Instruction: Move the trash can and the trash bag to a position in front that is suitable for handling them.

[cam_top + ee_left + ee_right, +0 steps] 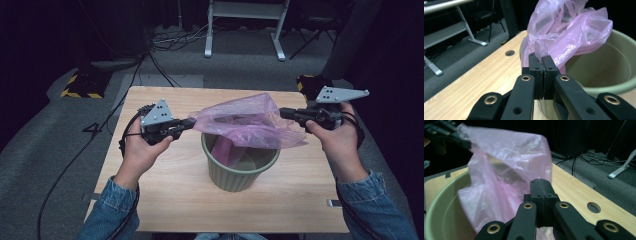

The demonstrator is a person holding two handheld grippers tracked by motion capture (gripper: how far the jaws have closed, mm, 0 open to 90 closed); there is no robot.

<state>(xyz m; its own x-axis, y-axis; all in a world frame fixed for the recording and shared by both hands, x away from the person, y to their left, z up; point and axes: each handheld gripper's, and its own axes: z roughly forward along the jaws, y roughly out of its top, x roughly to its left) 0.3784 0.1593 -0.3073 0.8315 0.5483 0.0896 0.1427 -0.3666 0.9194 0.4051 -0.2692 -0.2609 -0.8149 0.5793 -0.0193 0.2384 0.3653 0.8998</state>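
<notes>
Wooden surface (165,200): filled the frame's centre, light grain.
Green bin (240,172): stood upright at centre.
Pink plastic bag (245,122): stretched above the bin's mouth, its lower part hanging inside.
Left gripper (191,122): centre-left, jaws pressed together on the bag's edge.
Right gripper (283,113): centre-right, pinching the opposite edge.

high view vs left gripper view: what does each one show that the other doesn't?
High view: both hands, the right claw shut on the pink bag's far edge, the whole table, and the bag stretched over the green bin. Left gripper view: the left claw pinching bag film close up, plus a round hole in the tabletop. Both: bag, bin, wooden top, left claw.
</notes>
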